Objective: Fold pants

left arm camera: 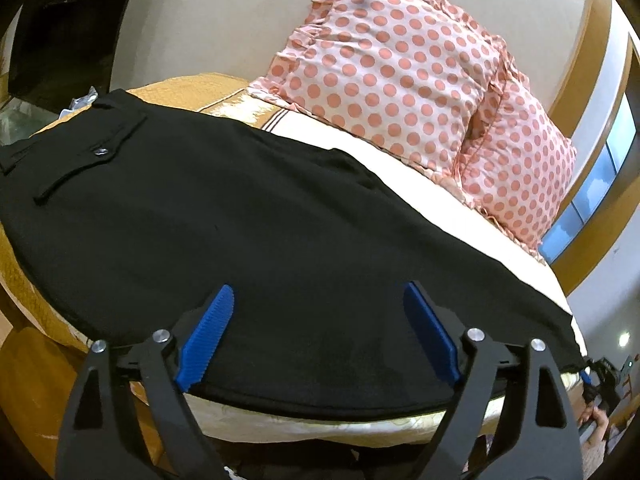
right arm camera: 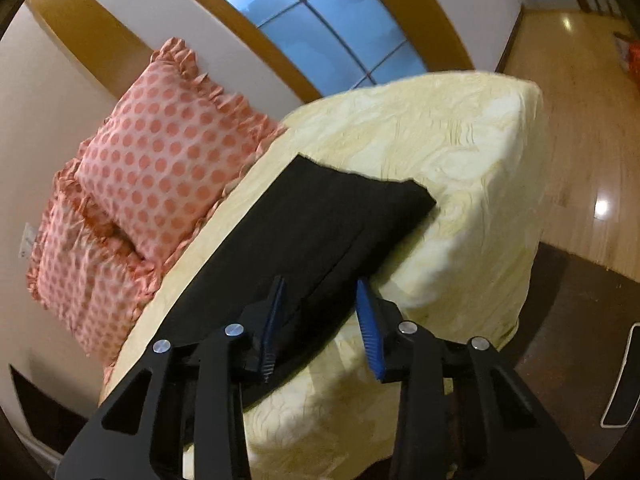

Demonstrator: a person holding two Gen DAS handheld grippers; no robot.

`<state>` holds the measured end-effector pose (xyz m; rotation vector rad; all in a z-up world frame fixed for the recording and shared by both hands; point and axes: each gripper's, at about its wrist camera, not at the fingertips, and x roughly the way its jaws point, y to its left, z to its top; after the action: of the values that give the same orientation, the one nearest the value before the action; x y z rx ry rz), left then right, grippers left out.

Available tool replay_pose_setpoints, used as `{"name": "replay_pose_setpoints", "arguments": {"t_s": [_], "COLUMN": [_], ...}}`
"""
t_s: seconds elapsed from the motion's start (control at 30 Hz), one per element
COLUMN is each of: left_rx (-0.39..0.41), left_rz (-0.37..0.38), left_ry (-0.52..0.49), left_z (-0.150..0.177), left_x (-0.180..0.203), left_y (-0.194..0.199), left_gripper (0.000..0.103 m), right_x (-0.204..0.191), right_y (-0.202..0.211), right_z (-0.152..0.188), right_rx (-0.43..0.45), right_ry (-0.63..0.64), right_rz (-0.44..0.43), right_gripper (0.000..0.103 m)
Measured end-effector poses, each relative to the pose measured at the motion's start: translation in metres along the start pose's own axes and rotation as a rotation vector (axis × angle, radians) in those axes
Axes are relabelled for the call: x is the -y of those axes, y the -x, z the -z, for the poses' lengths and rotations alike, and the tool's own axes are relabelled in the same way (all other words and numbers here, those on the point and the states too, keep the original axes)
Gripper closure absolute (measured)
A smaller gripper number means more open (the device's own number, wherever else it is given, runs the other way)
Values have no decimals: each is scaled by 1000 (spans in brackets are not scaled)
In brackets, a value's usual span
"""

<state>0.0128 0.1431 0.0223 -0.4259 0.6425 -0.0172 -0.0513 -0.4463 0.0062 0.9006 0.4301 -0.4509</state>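
No readable text, label, brand, number or sign on anything in view.

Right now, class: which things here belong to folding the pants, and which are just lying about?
Belongs to the job:
black pants
left hand-held gripper
right hand-held gripper
bed, as work surface

Lying about:
polka-dot pillows
crumpled wrapper

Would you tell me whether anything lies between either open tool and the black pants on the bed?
Nothing visible does. The left tool hangs open right over the pants, and the right tool is open at their leg end. The pillows sit apart.
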Motion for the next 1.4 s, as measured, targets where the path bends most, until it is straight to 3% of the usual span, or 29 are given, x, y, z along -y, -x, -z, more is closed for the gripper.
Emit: {"name": "replay_pose_setpoints", "arguments": {"t_s": [0.13, 0.23, 0.33, 0.47, 0.6, 0.67, 0.73, 0.8, 0.83, 0.93, 1.1, 1.23, 1.4], "left_rx": [7, 9, 16, 24, 33, 35, 38, 39, 40, 43, 49, 59, 111], "left_rz": [22, 13, 2, 0, 11, 12, 17, 26, 33, 51, 63, 69, 105], "left_ry": [-36, -91, -126, -133, -118, -107, -99, -94, -92, -89, -86, -81, 22], "left_z": [5, 9, 12, 14, 13, 12, 11, 11, 11, 11, 12, 12, 6], "left_x": [2, 6, 9, 9, 9, 9, 7, 6, 5, 3, 2, 2, -18], "left_y": [0, -1, -3, -3, -3, -3, -2, -2, -1, 0, 1, 2, 27], "left_gripper": [7, 5, 2, 2, 2, 2, 2, 2, 2, 2, 2, 2, 2], "right_x": [18, 2, -45, -141, -259, -308, -334, -342, -341, -342, -359, -365, -348], "right_y": [-12, -6, 11, 25, 28, 23, 11, -4, -9, -17, 3, 4, 2], "right_z": [-15, -17, -18, 3, 79, 141, 201, 265, 278, 282, 252, 306, 327], "right_rx": [29, 59, 127, 118, -30, -186, -343, -462, -487, -525, -390, -496, -548], "right_ry": [-113, -66, 80, 299, 575, 732, 888, 1050, 1069, 1017, 882, 1111, 1206], "right_rz": [9, 18, 0, -162, -441, -572, -606, -557, -541, -532, -596, -581, -560], "right_gripper": [92, 98, 98, 99, 99, 99, 99, 99, 99, 99, 99, 99, 98]}}
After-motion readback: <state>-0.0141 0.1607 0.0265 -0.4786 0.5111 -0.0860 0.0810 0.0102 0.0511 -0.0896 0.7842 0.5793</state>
